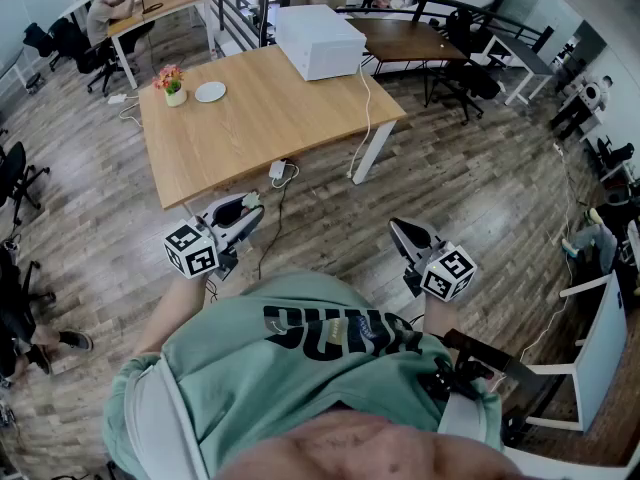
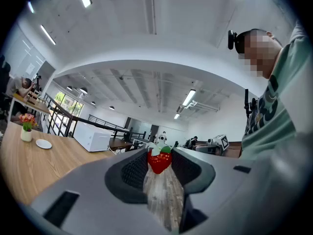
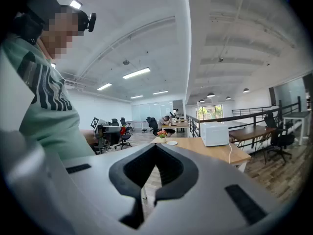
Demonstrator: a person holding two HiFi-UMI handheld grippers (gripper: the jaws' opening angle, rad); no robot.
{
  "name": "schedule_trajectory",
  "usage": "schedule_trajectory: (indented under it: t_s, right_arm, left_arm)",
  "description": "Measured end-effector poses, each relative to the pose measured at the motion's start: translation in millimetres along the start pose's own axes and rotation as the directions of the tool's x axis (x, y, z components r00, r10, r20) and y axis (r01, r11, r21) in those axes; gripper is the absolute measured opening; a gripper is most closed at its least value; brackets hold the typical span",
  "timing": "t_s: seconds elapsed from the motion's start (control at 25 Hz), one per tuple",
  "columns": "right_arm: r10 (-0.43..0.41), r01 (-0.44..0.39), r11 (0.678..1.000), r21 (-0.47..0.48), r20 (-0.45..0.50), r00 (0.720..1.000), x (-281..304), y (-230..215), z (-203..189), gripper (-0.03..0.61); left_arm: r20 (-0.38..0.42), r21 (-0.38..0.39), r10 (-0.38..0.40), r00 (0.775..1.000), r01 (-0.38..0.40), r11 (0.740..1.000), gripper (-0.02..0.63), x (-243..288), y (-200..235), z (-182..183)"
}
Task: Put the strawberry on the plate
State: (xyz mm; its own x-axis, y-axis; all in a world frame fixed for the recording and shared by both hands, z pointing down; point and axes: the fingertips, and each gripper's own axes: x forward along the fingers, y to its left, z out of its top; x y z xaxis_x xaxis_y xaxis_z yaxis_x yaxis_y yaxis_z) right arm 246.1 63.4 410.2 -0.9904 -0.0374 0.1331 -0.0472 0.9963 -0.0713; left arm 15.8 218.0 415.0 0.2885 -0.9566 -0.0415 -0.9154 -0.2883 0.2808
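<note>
the strawberry (image 2: 159, 161), red with a green leafy cap, sits clamped between the two jaws of the left gripper (image 1: 248, 208), right at their far tips, with the ribbed pads pressing on either side of it. that gripper is held level in the air over the wooden floor (image 1: 470, 183), just short of the near edge of the desk (image 1: 270, 118) and close to the person's green shirt (image 1: 300, 368). the plate (image 1: 210, 91), small and white, lies well apart from the strawberry near the desk's far left corner, just beside a little vase of flowers (image 1: 172, 83). a white box-shaped appliance (image 1: 318, 40) stands at the desk's far right. the right gripper (image 3: 155, 147) has its jaws closed tip to tip with nothing between them.
</note>
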Motion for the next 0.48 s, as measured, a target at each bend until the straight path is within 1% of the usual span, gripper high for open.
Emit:
schedule_trajectory:
  t_s: [0.48]
  right_arm:
    - [0.034, -0.034, 0.999, -0.012, -0.006, 0.999, 8.2, 1.8, -2.1, 0.008]
  left_arm:
    - [0.007, -0.007, 0.019, 1.000, -0.019, 1.000, 0.153, -6.6, 2.9, -3.0]
